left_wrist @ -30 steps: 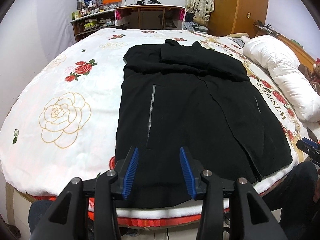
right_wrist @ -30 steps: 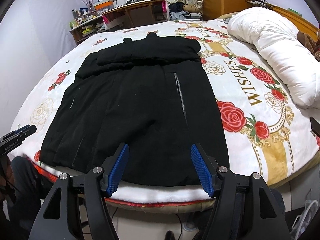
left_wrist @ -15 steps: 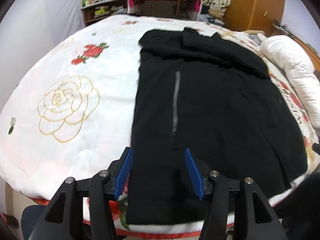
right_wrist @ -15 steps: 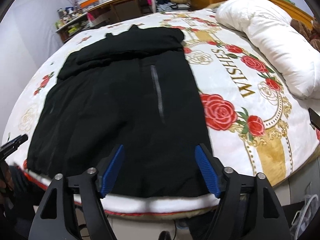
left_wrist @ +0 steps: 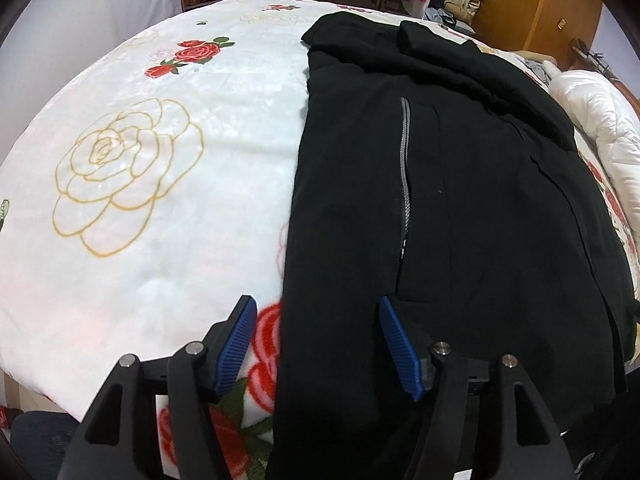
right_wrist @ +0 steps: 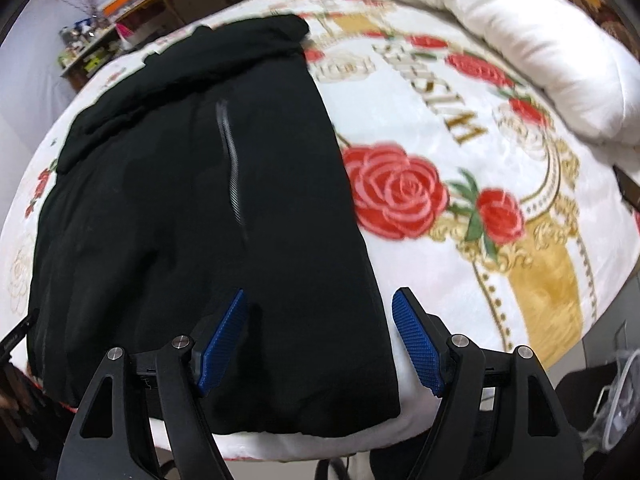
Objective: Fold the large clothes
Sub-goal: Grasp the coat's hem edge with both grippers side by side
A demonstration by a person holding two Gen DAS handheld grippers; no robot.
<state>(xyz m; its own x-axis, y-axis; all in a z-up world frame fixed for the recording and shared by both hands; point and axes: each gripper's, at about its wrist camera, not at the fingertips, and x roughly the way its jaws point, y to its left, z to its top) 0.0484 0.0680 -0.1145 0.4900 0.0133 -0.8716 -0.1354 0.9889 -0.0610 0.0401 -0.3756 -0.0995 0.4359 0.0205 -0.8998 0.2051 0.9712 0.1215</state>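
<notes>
While I hold both tools tipped down over the near hem of the black coat (left_wrist: 460, 208), their ribbed blue pads (left_wrist: 236, 344) stand spread and pinch nothing. My left tool (left_wrist: 318, 344) has just been opening its jaws; it straddles the coat's left edge, one pad over the blanket (left_wrist: 160, 240), the other over black cloth. My right tool (right_wrist: 320, 340) has also been widening, and it straddles the coat's right edge the same way, its outer pad over white plush. The coat is matte, soft and thick, a long slab lying flat on the bed with its hem nearest me and its bulky folded top farthest from the tools. A silvery zip (left_wrist: 405, 176) runs lengthwise up each side of it. Beyond the coat's edges the blanket is fleecy white, printed with red roses (right_wrist: 394, 190) and gold outlines. A puffy white duvet (right_wrist: 520, 40) lies bunched well to the coat's right.
</notes>
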